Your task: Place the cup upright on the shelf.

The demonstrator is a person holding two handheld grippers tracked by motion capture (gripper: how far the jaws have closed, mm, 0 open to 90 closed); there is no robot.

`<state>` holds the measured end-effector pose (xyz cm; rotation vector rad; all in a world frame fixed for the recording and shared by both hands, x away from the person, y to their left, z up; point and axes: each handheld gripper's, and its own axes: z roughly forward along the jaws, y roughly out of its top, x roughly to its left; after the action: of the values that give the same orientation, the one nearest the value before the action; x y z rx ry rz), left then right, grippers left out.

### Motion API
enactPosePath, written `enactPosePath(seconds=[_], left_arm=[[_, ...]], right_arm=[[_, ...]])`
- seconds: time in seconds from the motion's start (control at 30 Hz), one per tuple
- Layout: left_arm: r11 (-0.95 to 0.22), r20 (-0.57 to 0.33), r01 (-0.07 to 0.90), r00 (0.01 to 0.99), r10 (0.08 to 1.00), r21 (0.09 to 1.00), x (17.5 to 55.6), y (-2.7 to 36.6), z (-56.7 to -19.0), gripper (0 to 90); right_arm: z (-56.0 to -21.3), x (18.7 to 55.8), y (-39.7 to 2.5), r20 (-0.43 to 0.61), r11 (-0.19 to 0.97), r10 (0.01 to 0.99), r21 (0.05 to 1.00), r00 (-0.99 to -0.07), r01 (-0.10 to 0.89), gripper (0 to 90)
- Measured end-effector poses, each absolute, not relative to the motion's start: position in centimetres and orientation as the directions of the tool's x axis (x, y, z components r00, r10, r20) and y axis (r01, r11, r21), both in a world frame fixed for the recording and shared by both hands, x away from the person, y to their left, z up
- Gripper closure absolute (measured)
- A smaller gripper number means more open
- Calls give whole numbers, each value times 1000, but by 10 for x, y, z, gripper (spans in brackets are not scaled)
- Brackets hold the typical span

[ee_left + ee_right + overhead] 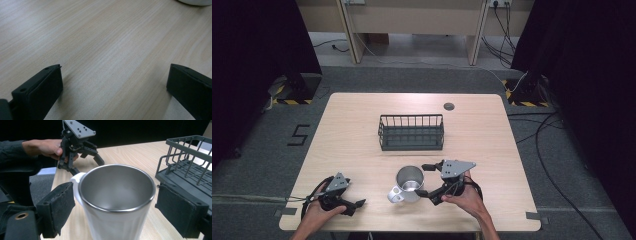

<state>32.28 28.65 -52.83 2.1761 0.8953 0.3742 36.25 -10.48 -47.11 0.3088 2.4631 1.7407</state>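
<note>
Right now the steel mug [408, 184] stands upright on the tabletop [347, 135], near the person's edge and a little in front of the dark wire basket [411, 132], which sits well apart from it toward the middle. The right tool [426, 180] has its jaws spread wide on either side of the mug's body; in the right gripper view the mug [117, 202] rises between the two black pads [57, 207], with a gap showing on each side, so nothing is clamped yet. That straddling stance looks deliberate: coming in level with the wall of the mug lets the pads close on its round sides, and the white handle [75, 180] points away toward the left, out of the way of both pads. The basket [185, 167] lies just beyond the mug on that view's right, a likely place for it to go, though that is only my reading. The left tool [354, 206] rests low over bare wood at the near left, jaws also wide apart and holding nothing; its own view shows plain tabletop grain [110, 50] between them. Parked there, it keeps clear of the right hand's [464, 199] reach while leaving room to steady things if needed.
</note>
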Motion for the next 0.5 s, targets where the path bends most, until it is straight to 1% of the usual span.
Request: enactPosePath(seconds=[0.2,0.23,0.33,0.43,0.5], left_arm=[[-482,-11,484,714,700,730,323,287,-528,0],[-482,-11,484,714,700,730,323,287,-528,0],[-482,-11,484,714,700,730,323,286,-528,0],[-481,-11,483,713,701,732,323,286,-529,0],[-482,-11,484,714,700,730,323,287,-528,0]], right_arm=[[-475,371,-96,36,311,181,946,-983,92,124],[-476,373,-90,34,314,182,945,-983,91,94],[-476,372,-82,38,311,197,945,-980,99,67],[-476,369,-78,28,315,219,944,-975,97,60],[-477,364,-75,21,318,261,942,-965,106,58]])
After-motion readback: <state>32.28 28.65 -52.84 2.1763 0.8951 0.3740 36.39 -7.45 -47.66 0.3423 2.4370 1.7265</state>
